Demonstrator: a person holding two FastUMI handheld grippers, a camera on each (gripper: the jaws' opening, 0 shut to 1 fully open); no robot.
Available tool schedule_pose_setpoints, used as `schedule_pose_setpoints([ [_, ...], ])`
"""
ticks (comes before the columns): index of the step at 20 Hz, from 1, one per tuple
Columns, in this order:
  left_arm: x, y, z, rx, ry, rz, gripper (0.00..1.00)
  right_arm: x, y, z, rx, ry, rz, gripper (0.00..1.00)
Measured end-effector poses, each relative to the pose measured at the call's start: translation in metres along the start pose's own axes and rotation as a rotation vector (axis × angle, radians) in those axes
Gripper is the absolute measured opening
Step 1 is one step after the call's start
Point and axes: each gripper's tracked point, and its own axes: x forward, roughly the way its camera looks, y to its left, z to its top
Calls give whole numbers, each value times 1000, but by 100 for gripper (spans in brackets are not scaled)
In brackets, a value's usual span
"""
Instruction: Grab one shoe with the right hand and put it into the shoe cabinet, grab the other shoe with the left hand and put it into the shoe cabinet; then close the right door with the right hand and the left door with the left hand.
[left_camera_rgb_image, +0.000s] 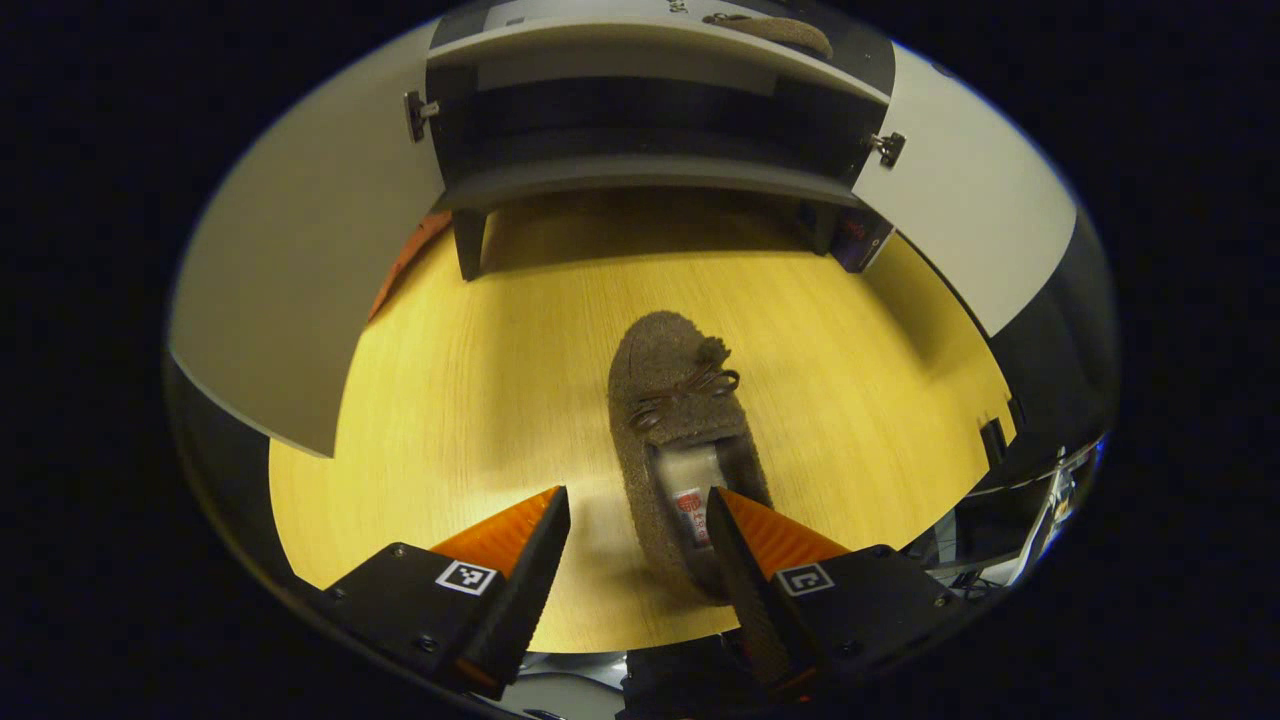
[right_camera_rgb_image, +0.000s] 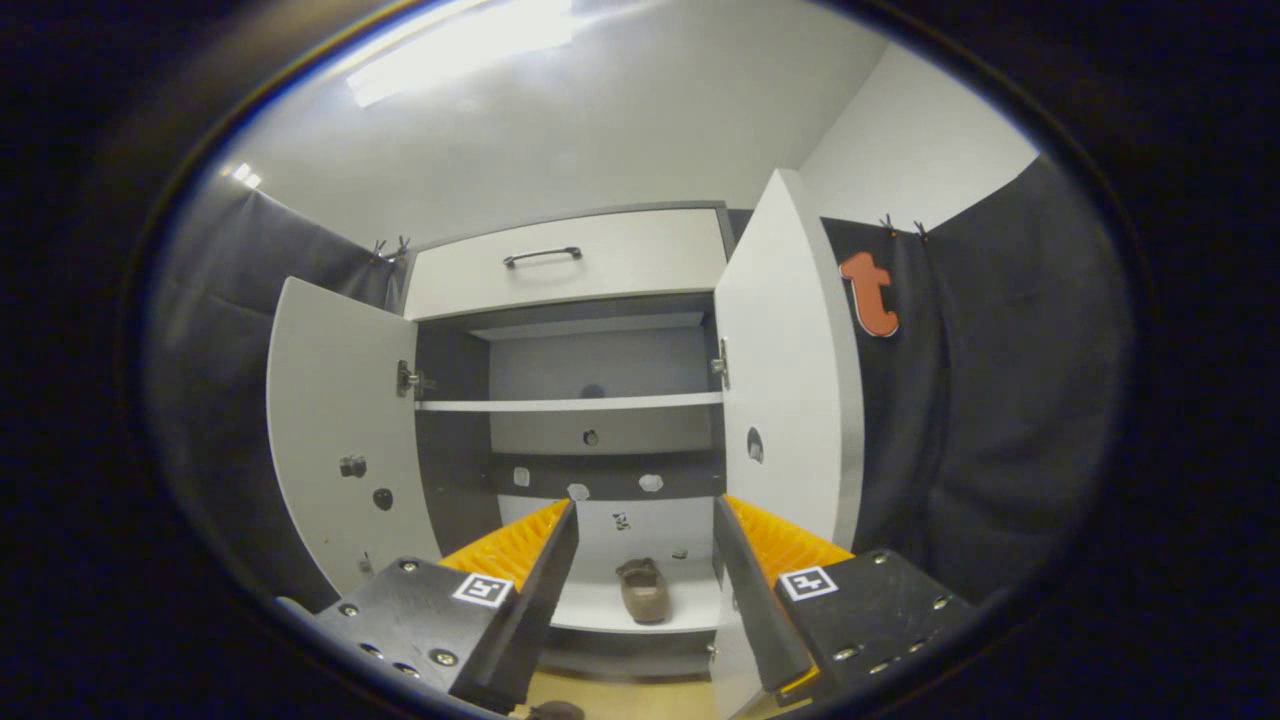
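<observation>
Brown suede shoes numbered two: one shoe lay at frame centre on the wooden floor, the other shoe on the cabinet's bottom shelf. Both doors stood open. Left gripper hovered wide open, straddling the heel; right gripper was open, empty.

Brown shoe on floor, cabinet open
</observation>
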Motion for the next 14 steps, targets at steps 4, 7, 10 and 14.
schedule_pose_setpoints([
  [4,12,9,-6,-41,59,-23,62,-13,-18,6,-25,-19,-56,78],
  [7,30,2,-12,-74,89,-23,36,-19,-24,11,-35,-34,-80,82],
  [10,30,6,-13,-58,128,16,23,-23,-30,11,-45,-36,-91,82],
  [14,30,6,-9,-76,122,56,1,-25,-33,10,-69,-45,-101,82],
])
